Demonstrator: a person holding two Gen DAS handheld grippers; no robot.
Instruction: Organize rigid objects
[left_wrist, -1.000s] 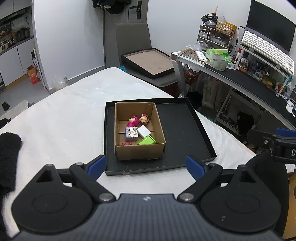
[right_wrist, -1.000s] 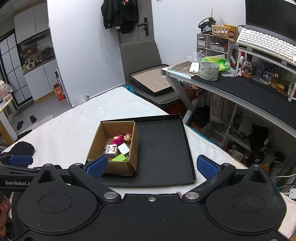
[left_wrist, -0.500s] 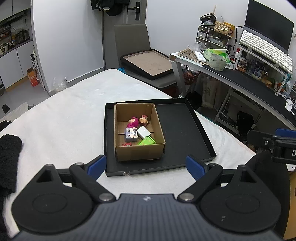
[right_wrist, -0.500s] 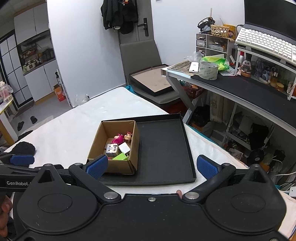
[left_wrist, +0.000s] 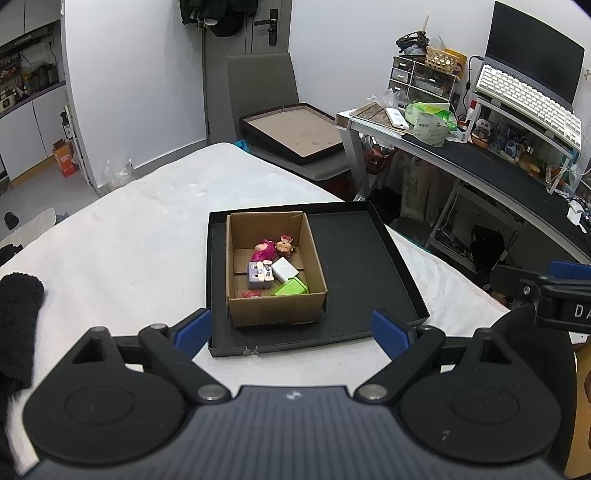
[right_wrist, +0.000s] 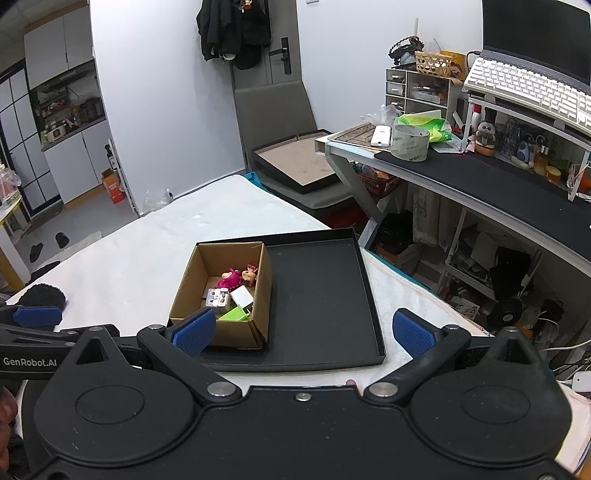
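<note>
White cloth-covered bed (left_wrist: 140, 236) bearing a shallow black rectangular tray (left_wrist: 354, 258) and a black fuzzy fabric item (left_wrist: 16, 314).

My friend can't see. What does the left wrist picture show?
A cardboard box of small toys sits in the left part of a black tray on a white bed. The left claw is open and empty in front of it.

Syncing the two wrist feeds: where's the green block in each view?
Left wrist: green block sits centre frame, in the near right corner of the cardboard box, beside the white block.
Right wrist: green block sits left of centre, in the same near corner, just right of that tool's left fingertip.
Shared landmark: the black tray under the box.
</note>
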